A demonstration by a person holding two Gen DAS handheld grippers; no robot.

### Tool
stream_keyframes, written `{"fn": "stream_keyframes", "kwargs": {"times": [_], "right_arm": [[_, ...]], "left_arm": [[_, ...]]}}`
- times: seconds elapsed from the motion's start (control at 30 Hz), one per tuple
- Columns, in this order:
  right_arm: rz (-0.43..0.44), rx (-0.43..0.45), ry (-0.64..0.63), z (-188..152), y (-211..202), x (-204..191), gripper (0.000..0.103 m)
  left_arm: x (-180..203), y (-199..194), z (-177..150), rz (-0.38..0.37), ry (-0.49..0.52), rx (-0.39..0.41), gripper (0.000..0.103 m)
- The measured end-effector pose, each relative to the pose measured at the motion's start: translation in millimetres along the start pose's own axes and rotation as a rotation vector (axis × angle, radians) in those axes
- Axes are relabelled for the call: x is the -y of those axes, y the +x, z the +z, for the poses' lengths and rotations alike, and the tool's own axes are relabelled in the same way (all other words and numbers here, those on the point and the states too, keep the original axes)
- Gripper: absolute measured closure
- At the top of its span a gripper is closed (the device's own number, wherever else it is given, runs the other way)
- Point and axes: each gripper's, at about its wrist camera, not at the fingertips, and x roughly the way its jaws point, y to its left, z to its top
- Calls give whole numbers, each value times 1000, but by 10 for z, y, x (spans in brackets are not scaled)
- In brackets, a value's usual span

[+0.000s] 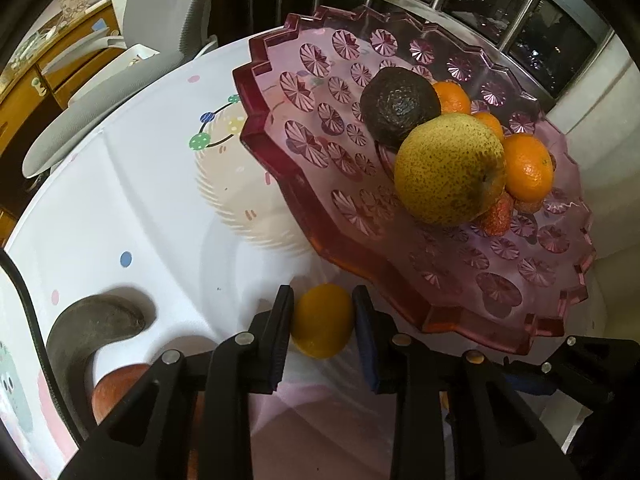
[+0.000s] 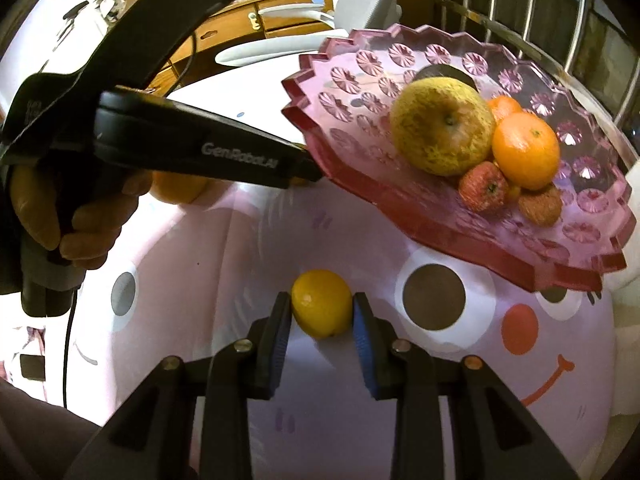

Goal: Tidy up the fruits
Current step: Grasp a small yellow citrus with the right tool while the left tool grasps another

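Between each tool's pads sits a small yellow-orange fruit (image 2: 321, 307)

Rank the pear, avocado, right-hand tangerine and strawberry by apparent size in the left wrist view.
1. pear
2. avocado, partly hidden behind the pear
3. tangerine
4. strawberry, mostly hidden, so unsure

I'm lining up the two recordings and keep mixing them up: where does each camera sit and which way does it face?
Left wrist: on the left gripper, facing steeply down at the table; its black fingers clamp a yellow-orange fruit.
Right wrist: on the right gripper, also facing down; its pads grip a lemon, and the person's left hand shows holding the other gripper.
Shared: the pink glass fruit plate with the pear and the cartoon tablecloth.
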Motion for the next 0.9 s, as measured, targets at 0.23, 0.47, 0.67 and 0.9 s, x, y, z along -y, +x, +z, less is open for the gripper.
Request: {"fn": "stream_keyframes", "kwargs": {"times": [0.23, 0.47, 0.67, 0.9], "right_arm": [[2, 6, 27, 47, -117, 137, 72], [33, -6, 86, -21, -274, 203, 72], [45, 6, 77, -89, -463, 170, 72], [51, 57, 76, -9, -712, 253, 72]], "left_arm": [[76, -159, -141, 14, -28, -6, 75], [212, -338, -357, 13, -64, -28, 75], [300, -571, -535, 14, -92, -25, 75], [399, -926, -573, 23, -118, 14, 75]]}}
